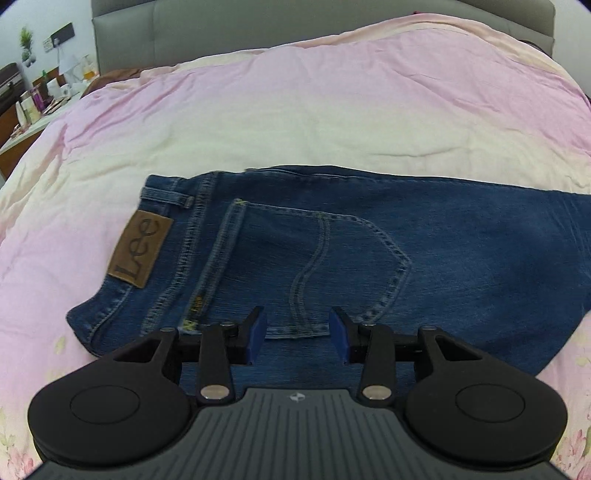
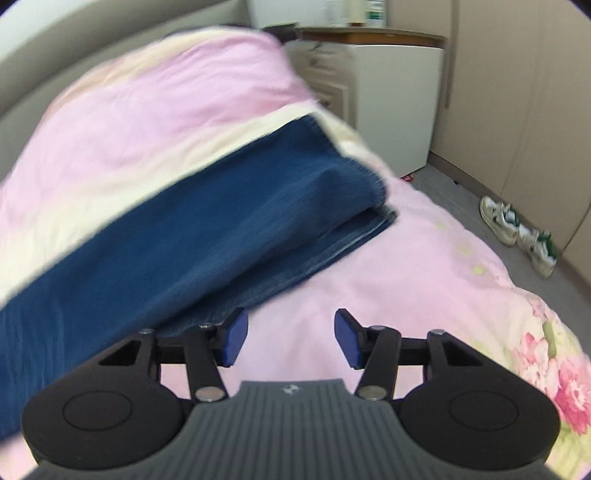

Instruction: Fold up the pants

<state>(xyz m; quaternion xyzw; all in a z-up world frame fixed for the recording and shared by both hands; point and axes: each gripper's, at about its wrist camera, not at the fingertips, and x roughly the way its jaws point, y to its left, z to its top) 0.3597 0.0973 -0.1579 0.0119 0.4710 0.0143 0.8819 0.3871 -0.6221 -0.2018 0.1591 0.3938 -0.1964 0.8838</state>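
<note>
Blue jeans (image 1: 332, 251) lie flat on the pink bedcover (image 1: 295, 110), folded lengthwise with one leg over the other, waistband to the left with a brown Lee patch (image 1: 140, 253) and a back pocket (image 1: 314, 258) up. My left gripper (image 1: 297, 334) is open and empty, just above the seat near the pocket's lower edge. In the right wrist view the legs (image 2: 207, 221) run up and right to stacked hems (image 2: 373, 206). My right gripper (image 2: 291, 338) is open and empty over the bedcover (image 2: 332, 288), just right of the legs' near edge.
A grey headboard (image 1: 258, 26) is behind the bed. A cluttered bedside table (image 1: 33, 103) stands at the left. At the right are a white cabinet (image 2: 395, 99), the bed's edge, grey floor and white sneakers (image 2: 517, 229).
</note>
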